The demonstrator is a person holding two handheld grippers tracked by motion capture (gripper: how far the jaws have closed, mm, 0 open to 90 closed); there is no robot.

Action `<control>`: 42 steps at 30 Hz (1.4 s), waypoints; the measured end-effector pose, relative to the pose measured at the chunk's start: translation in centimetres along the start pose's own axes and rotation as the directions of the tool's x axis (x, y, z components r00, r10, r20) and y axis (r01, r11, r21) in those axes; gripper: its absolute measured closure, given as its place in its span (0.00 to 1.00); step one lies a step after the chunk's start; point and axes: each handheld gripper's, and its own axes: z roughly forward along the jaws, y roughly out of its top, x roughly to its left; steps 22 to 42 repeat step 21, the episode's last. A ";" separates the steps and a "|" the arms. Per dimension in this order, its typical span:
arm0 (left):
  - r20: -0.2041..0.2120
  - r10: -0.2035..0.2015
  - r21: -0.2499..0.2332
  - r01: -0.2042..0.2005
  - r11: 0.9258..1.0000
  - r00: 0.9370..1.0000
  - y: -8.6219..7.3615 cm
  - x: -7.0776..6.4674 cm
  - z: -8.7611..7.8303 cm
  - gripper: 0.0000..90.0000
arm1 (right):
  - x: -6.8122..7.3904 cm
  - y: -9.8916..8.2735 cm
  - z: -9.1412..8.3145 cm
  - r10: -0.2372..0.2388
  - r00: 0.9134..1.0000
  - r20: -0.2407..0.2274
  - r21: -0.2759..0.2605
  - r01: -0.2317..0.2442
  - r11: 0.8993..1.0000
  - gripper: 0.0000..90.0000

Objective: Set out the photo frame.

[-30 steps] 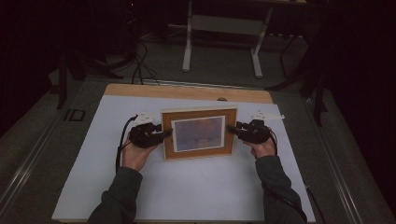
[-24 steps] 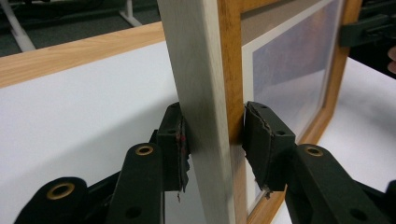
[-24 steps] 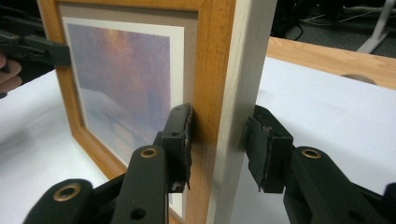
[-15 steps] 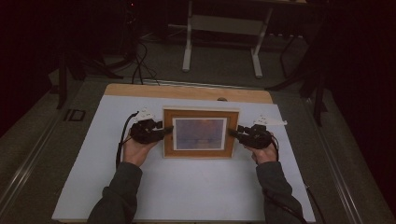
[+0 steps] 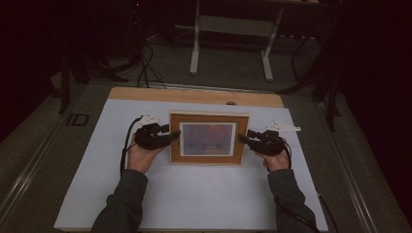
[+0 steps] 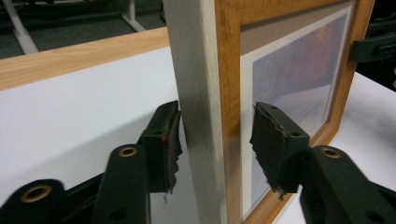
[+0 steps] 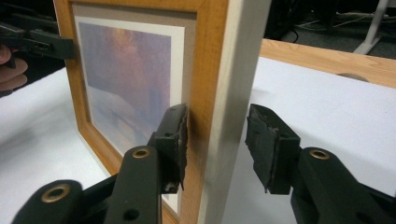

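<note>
A wooden picture frame (image 5: 209, 139) with a pale sunset print stands upright on its lower edge on the white table top (image 5: 194, 204), its picture facing the person. My left gripper (image 5: 175, 134) straddles its left side. In the left gripper view the frame's edge (image 6: 229, 93) sits between the pads (image 6: 163, 140) with gaps on both sides. My right gripper (image 5: 243, 139) straddles the right side. There the frame (image 7: 205, 70) stands between the pads (image 7: 271, 144), and the back pad is clearly off it. Both sets of jaws have just been opening.
A strip of bare wood (image 5: 194, 95) runs along the table's far edge. Beyond it on the dark floor are white table legs (image 5: 195, 48) and cables (image 5: 145, 68). Forearms in dark sleeves come in from the bottom.
Both grippers' jaws have widened off the frame's sides. The frame, slightly skewed a second ago, now stands square. The right hand has shifted a little outward.
</note>
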 end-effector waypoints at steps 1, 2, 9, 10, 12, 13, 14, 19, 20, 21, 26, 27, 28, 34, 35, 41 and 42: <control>0.000 -0.002 -0.010 0.002 1.000 1.000 0.0 0.0 -0.3 0.58 | 0.0 0.0 -0.1 0.002 1.000 0.001 -0.004 -0.002 1.000 0.63; 0.002 -0.006 -0.016 0.006 1.000 1.000 0.0 0.0 -0.5 0.58 | -0.1 -0.1 -0.2 0.001 1.000 0.000 -0.005 -0.001 1.000 0.63; -0.002 -0.026 -0.056 0.026 0.998 1.000 -0.2 0.2 -2.4 0.56 | -0.3 -0.3 -1.3 0.001 1.000 0.007 -0.013 -0.001 1.000 0.62; -0.007 -0.027 -0.056 0.026 0.998 1.000 -0.3 0.3 -2.7 0.56 | -0.3 -0.3 -1.4 0.002 1.000 0.008 -0.014 -0.002 1.000 0.62; -0.026 -0.031 -0.051 0.030 0.998 0.999 -0.6 0.4 -3.4 0.55 | -0.4 -0.4 -1.8 -0.002 1.000 0.019 -0.011 0.002 1.000 0.62; -0.035 -0.039 -0.046 0.038 0.998 0.999 -0.8 0.5 -3.6 0.55 | -0.5 -0.4 -2.0 0.000 1.000 0.025 -0.007 0.000 1.000 0.62; -0.046 -0.046 -0.038 0.045 0.998 0.998 -1.0 0.6 -3.9 0.55 | -0.5 -0.5 -2.2 0.000 0.999 0.034 -0.005 0.000 1.000 0.62; -0.167 -0.040 0.054 0.049 0.997 0.985 -3.3 1.0 -5.0 0.53 | -0.8 -1.1 -3.2 -0.004 0.995 0.098 0.045 0.000 0.999 0.62; -0.198 -0.040 0.081 0.057 0.995 0.979 -4.0 1.1 -5.1 0.53 | -0.8 -1.3 -3.5 -0.008 0.994 0.113 0.057 0.001 0.998 0.61; -0.239 -0.031 0.107 0.058 0.993 0.970 -4.8 1.2 -5.2 0.52 | -0.9 -1.5 -3.7 -0.013 0.992 0.123 0.069 0.004 0.998 0.60; -0.239 -0.031 0.107 0.058 0.993 0.970 -4.8 1.2 -5.2 0.52 | -0.9 -1.5 -3.7 -0.013 0.992 0.123 0.069 0.004 0.998 0.60; -0.239 -0.031 0.107 0.058 0.993 0.970 -4.8 1.2 -5.2 0.52 | -0.9 -1.5 -3.7 -0.013 0.992 0.123 0.069 0.004 0.998 0.60; -0.239 -0.031 0.107 0.058 0.993 0.970 -4.8 1.2 -5.2 0.52 | -0.9 -1.5 -3.7 -0.013 0.992 0.123 0.069 0.004 0.998 0.60; -0.239 -0.031 0.107 0.058 0.993 0.970 -4.8 1.2 -5.2 0.52 | -0.9 -1.5 -3.7 -0.013 0.992 0.123 0.069 0.004 0.998 0.60; -0.239 -0.031 0.107 0.058 0.993 0.970 -4.8 1.2 -5.2 0.52 | -0.9 -1.5 -3.7 -0.013 0.992 0.123 0.069 0.004 0.998 0.60; -0.239 -0.031 0.107 0.058 0.993 0.970 -4.8 1.2 -5.2 0.52 | -0.9 -1.5 -3.7 -0.013 0.992 0.123 0.069 0.004 0.998 0.60; -0.239 -0.031 0.107 0.058 0.993 0.970 -4.8 1.2 -5.2 0.52 | -0.9 -1.5 -3.7 -0.013 0.992 0.123 0.069 0.004 0.998 0.60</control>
